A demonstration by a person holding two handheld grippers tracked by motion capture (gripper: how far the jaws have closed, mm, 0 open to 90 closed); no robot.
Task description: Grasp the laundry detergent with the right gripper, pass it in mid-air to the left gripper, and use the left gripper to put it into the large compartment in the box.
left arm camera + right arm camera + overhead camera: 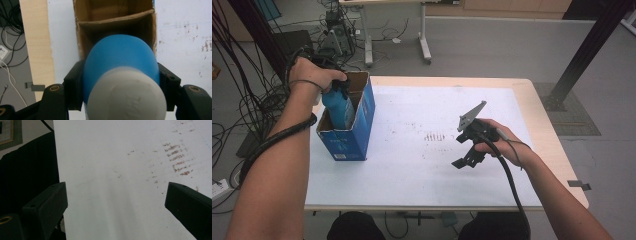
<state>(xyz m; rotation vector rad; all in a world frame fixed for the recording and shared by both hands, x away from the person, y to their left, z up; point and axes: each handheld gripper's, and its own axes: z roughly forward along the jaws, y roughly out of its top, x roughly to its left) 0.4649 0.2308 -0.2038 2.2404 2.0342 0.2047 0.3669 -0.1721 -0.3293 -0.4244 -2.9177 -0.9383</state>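
Bottle partly into the carton

Left gripper (pixel 120 100) is clamped on the blue bottle (pixel 120 60), whose lower end sits inside the open cardboard box (pixel 362 112) below it. Lowering and release look left. Right gripper (pixel 116 202) hangs spread, empty, over the table (pixel 112 157).

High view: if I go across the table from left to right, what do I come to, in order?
Left gripper clamped on a blue bottle → the open blue cardboard box that the bottle is going into → brown smudges on the white table → right gripper, jaws open, holding nothing.
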